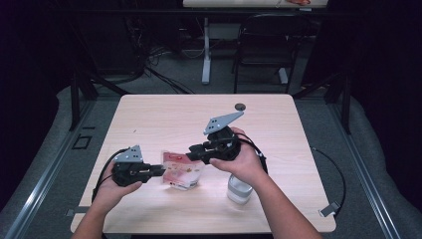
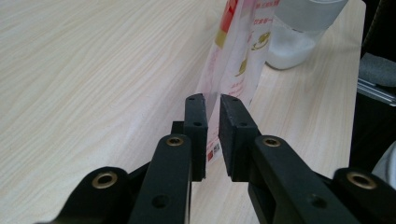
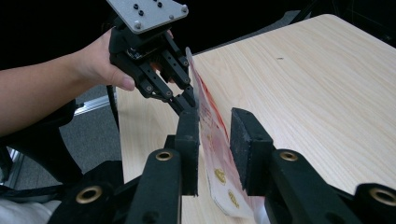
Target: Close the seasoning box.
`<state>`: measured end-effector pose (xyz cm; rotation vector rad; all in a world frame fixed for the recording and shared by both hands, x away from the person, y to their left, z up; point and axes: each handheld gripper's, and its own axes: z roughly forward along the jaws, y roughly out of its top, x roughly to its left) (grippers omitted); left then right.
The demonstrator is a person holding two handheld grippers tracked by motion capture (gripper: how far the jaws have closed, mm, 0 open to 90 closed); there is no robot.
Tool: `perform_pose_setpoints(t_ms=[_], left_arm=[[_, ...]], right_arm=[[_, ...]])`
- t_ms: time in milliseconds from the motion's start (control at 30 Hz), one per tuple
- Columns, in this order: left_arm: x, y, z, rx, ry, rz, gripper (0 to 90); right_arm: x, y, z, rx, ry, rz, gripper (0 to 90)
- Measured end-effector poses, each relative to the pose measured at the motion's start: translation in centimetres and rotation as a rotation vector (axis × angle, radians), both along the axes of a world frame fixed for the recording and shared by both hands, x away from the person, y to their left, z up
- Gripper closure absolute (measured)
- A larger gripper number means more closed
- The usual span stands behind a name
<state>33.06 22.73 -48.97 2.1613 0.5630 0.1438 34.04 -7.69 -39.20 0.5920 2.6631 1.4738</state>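
At the near middle of the table (image 1: 149, 114), a red-and-white pouch (image 1: 181, 171) stands on edge between the two tools, just beside a clear plastic container (image 1: 239, 189) of white powder. The left gripper (image 1: 158, 170) has its jaws drawn narrow and pinched on the pouch's end seam, as the left gripper view shows, the film trapped between the pads. The right gripper (image 1: 193, 154) straddles the opposite edge with its jaws partly apart; in the right gripper view the pouch (image 3: 212, 140) lies against one pad while a gap remains at the other, so it is not clamped. The step looks like taking a second hold to pull the pouch open. To do it well, the right jaws should close squarely on the seam, not the bulging body, while the left keeps firm and level.
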Motion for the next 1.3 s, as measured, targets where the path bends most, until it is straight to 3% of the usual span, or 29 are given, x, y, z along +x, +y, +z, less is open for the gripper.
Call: perform_pose_setpoints(t_ms=[367,633,800,1067,1167,1300], left_arm=[[0.3,1.0,-0.4,-0.018,0.038,-0.003,73.1],[0.5,1.3,-0.7,-0.035,0.051,0.028,59.8],[0.7,1.7,-0.8,-0.041,0.053,0.055,50.3],[0.8,2.3,-0.9,-0.048,0.057,0.079,46.1],[0.7,2.7,-0.8,-0.013,0.057,0.094,45.1],[0.7,3.1,-0.6,-0.006,0.059,0.093,45.1]], right_arm=[[-0.5,-0.7,0.2,0.004,-0.018,-0.006,70.6],[-0.7,-1.6,0.1,0.019,-0.022,-0.033,68.3],[-0.8,-2.1,0.1,0.020,-0.034,-0.057,63.1],[-0.8,-2.6,0.0,0.026,-0.051,-0.086,55.5],[-0.7,-3.0,0.0,0.022,-0.058,-0.100,53.5],[-0.7,-3.4,0.0,0.024,-0.069,-0.106,53.5]])
